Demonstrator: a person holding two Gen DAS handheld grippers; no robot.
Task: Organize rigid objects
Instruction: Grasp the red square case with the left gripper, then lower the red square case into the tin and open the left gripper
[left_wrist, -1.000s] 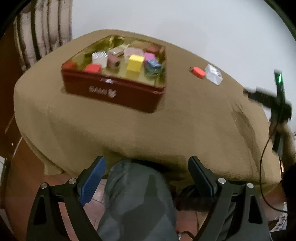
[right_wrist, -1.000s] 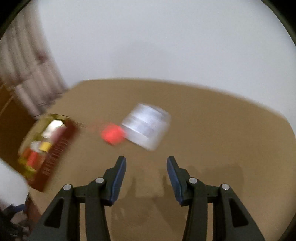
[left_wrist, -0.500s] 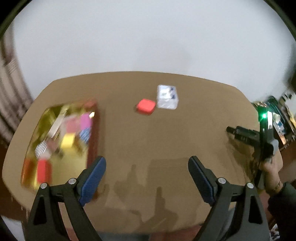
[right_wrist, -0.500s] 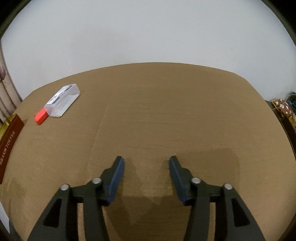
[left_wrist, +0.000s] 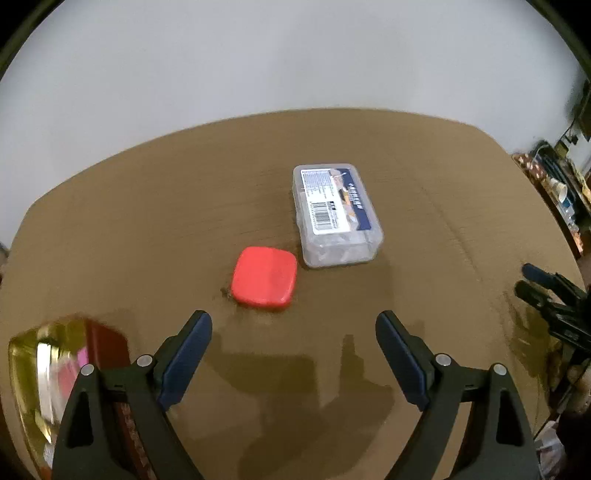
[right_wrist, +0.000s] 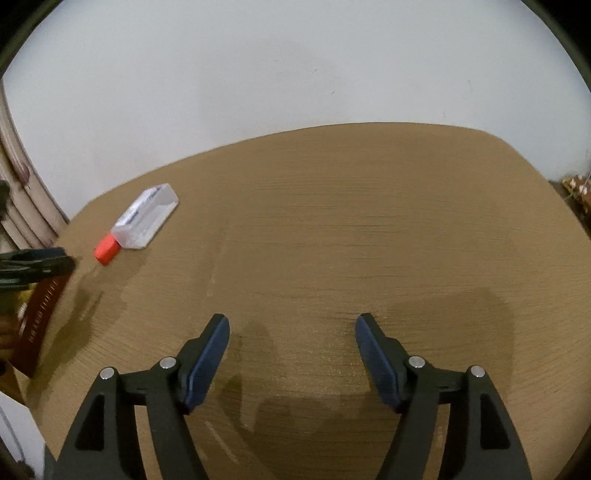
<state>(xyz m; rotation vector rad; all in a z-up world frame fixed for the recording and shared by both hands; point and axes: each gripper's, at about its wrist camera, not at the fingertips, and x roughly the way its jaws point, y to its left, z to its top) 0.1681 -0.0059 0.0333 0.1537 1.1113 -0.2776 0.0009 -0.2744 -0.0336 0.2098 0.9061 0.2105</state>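
Centre frame of the left wrist view, red case (left_wrist: 264, 277) lies on the counter (left_wrist: 147, 221) just ahead of the left tongs (left_wrist: 293, 328), apart and empty, touching clear box (left_wrist: 336, 216); right tongs (right_wrist: 291, 332), just opened, nothing between, sit farther off.

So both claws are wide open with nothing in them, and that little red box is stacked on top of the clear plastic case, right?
Not quite. The red box lies on the table beside the clear plastic case, not on it; the left wrist view shows this. The rest holds: left gripper and right gripper are open and empty.
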